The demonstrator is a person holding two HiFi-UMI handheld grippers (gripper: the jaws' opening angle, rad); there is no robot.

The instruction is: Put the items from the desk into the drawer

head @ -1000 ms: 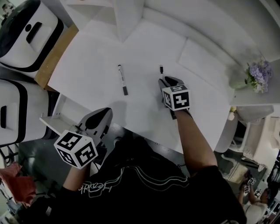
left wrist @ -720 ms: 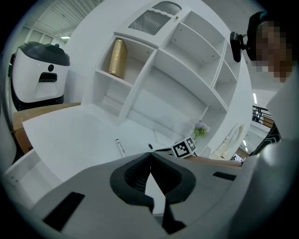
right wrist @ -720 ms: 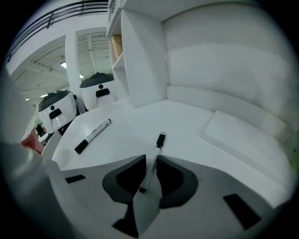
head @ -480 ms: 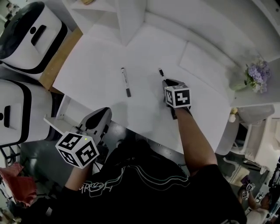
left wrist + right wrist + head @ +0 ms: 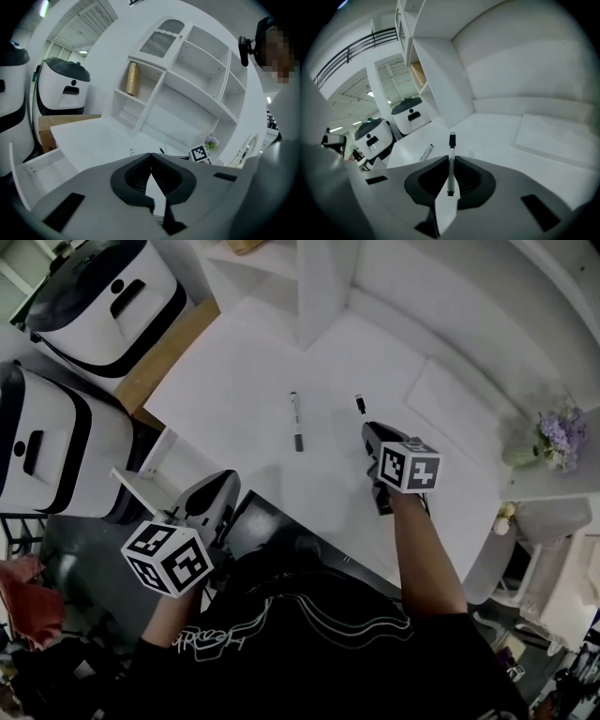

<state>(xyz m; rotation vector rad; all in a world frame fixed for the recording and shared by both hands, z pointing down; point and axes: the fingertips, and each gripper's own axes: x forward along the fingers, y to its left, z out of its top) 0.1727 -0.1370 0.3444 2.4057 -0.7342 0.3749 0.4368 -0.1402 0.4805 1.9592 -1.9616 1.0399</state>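
Note:
My right gripper (image 5: 373, 431) is shut on a white marker with a black cap (image 5: 360, 405), lifted a little off the white desk (image 5: 234, 381). Its jaws have just been closing with that marker between them. In the right gripper view the held marker (image 5: 451, 164) stands pinched between the pads of the right gripper (image 5: 451, 158), its cap pointing forward. A second marker (image 5: 296, 421) lies loose on the desk to the left, the same marker (image 5: 425, 152) in the right gripper view. My left gripper (image 5: 208, 495) is shut and empty beside the open white drawer (image 5: 141, 493); its jaws touch in the left gripper view (image 5: 151, 154).
Two white machines with black trim (image 5: 103, 296) (image 5: 37, 442) stand left of the desk, beside a brown box (image 5: 164, 352). A flat white board (image 5: 459, 399) lies at the desk's right, with a flower pot (image 5: 558, 432) past it. White shelves (image 5: 187, 70) rise behind.
The right gripper has shut on the marker that lay in front of it and risen with it. The left gripper has risen slightly. The other marker stays put.

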